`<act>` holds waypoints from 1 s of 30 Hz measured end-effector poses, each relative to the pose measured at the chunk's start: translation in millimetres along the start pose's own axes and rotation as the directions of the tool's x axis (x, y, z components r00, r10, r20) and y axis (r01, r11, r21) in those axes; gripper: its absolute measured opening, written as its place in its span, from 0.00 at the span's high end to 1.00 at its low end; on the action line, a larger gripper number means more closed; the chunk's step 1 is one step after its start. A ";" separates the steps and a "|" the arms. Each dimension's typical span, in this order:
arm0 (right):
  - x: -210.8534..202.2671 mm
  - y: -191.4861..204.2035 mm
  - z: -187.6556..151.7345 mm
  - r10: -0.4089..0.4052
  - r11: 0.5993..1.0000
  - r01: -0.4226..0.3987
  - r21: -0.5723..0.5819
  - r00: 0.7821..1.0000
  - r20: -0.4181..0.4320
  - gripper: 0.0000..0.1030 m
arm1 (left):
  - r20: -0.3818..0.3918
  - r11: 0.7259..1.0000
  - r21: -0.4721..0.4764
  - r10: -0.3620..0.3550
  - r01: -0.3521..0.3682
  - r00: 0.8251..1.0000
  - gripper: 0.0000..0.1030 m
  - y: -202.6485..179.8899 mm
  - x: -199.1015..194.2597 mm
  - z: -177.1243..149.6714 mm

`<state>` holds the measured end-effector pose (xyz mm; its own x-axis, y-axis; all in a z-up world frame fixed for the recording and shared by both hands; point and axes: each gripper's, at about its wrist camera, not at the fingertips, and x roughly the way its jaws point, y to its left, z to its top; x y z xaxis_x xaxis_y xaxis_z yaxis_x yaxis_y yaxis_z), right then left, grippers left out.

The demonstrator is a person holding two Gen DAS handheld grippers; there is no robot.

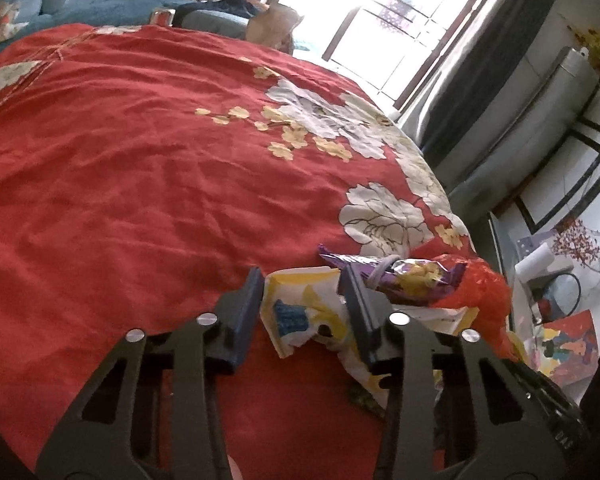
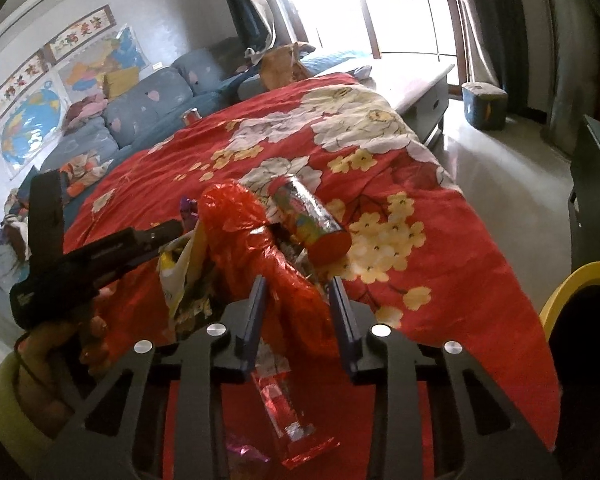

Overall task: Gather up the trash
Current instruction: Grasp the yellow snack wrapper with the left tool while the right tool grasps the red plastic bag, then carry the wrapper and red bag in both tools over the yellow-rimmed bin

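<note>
My left gripper (image 1: 302,284) is shut on a crumpled white, yellow and blue wrapper (image 1: 300,312) lying on the red flowered cloth (image 1: 140,160). Just beyond it lie a purple snack bag (image 1: 404,278) and a red plastic bag (image 1: 480,292). My right gripper (image 2: 297,282) is shut on that red plastic bag (image 2: 284,280), whose bunched top rises ahead of the fingers. A shiny tube with a red cap (image 2: 312,220) lies against the bag. Below the right fingers rest a clear foil wrapper (image 2: 288,412) and a pink scrap (image 2: 244,452).
In the right wrist view, a hand (image 2: 60,344) holds the left gripper's black body (image 2: 100,256) at the left. A yellow-rimmed bin (image 2: 572,284) stands at the right, off the cloth's edge. A metal can (image 2: 191,116) sits at the far edge before a blue sofa (image 2: 148,108).
</note>
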<state>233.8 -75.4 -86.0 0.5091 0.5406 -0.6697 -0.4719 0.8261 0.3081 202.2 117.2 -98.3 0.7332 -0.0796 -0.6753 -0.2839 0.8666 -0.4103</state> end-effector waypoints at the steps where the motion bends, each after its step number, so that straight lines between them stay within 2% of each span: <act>1: -0.8 0.6 -1.8 0.005 1.000 -0.005 0.000 1.000 -0.004 0.78 | 0.001 1.000 0.004 0.000 0.000 1.000 0.69 -1.0 0.1 -0.5; 5: -4.6 5.7 -7.4 0.009 1.000 -0.009 -0.020 1.000 -0.007 0.90 | 0.000 1.000 -0.011 -0.012 0.012 1.000 0.76 3.4 -1.8 -3.1; 8: -9.1 9.6 -10.1 0.010 1.000 -0.010 -0.029 1.000 -0.001 0.92 | 0.006 1.000 -0.005 -0.016 0.016 1.000 0.77 3.2 -6.7 -6.2; 17: -36.5 21.5 -13.0 0.029 0.999 -0.027 -0.046 0.998 0.062 0.93 | 0.055 0.999 -0.016 -0.028 0.029 0.998 0.78 5.5 -32.3 -11.1; 30: -67.0 27.6 -11.2 0.035 0.999 -0.030 -0.041 0.990 0.133 0.93 | 0.183 0.997 0.059 -0.061 0.051 0.981 0.78 -15.3 -86.2 -2.7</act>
<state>178.6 -90.6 -40.1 0.5837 0.5854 -0.5626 -0.5161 0.8025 0.2995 141.6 109.5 -35.4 0.8498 -0.0409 -0.5256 -0.2090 0.8892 -0.4071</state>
